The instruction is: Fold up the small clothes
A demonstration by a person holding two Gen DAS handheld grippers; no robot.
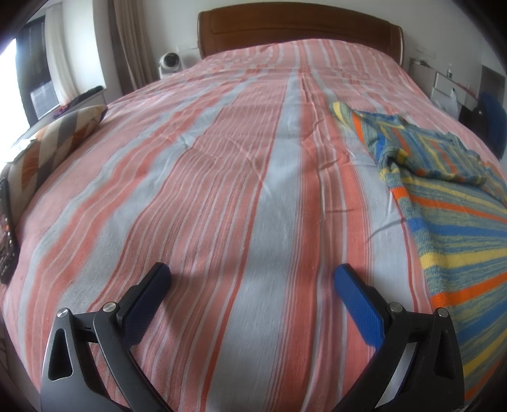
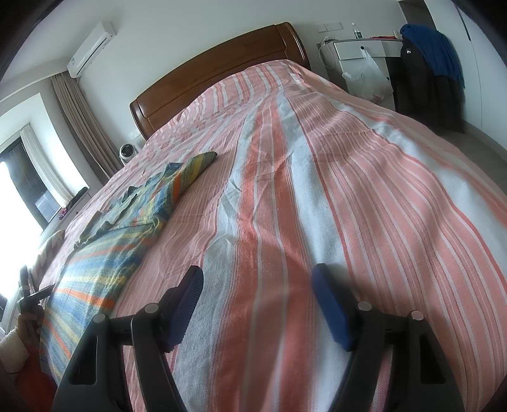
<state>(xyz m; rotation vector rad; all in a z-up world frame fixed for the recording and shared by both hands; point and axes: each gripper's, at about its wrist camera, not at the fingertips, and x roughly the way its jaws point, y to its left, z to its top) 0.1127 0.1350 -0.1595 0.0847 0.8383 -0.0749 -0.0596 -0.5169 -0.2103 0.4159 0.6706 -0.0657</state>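
Striped knit garment (image 1: 450, 202) on striped bedspread (image 1: 240, 177) — both grippers spread, nothing held

The garment, banded in blue, yellow and orange, is laid flat on the bed between the two grippers: it is seen to the right of the left gripper (image 1: 252, 274) and to the left of the right gripper (image 2: 257, 275), just beside each and touched by neither. Its long axis is run along the length of the bed, from the near edge toward the wooden headboard (image 1: 301, 30); a narrow sleeve-like end (image 2: 198, 164) is pointed toward the headboard, and the upper part is rumpled. Both pairs of jaws are held wide apart over bare bedspread — blue pads (image 1: 358, 304) clear of the cloth
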